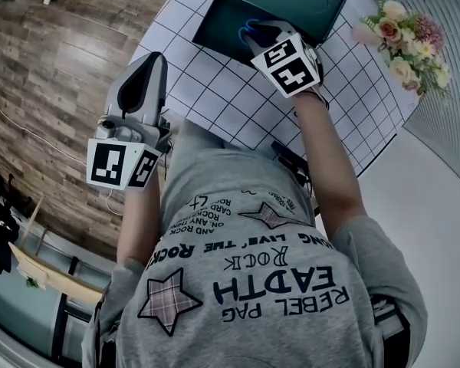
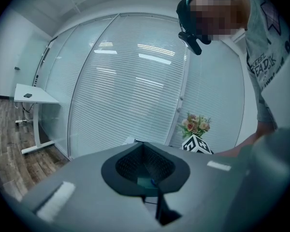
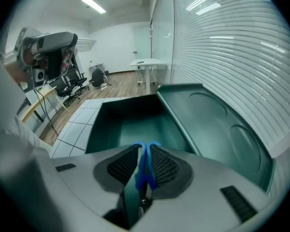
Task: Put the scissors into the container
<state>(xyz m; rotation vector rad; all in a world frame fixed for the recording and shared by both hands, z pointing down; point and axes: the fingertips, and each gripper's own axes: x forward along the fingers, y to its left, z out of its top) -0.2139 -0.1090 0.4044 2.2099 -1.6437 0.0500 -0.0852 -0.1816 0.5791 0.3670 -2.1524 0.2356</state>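
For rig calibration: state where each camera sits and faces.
Head view: on the head, steeply down at white gridded table and dark green plastic container; grey T-shirt, left hand-held gripper, right hand-held gripper show.
Left gripper view: on the left hand-held gripper, facing white window blinds; shut jaws, person's torso show.
Right gripper view: on the right hand-held gripper, down into the container; jaws clamp blue-handled metal scissors.
Shared: head and left gripper views both show the pink-and-cream flower bouquet.

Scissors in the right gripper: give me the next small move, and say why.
Probably lower the right gripper a little and open it. It is shut on the blue-handled scissors, which hang over the open container, so they should drop inside.
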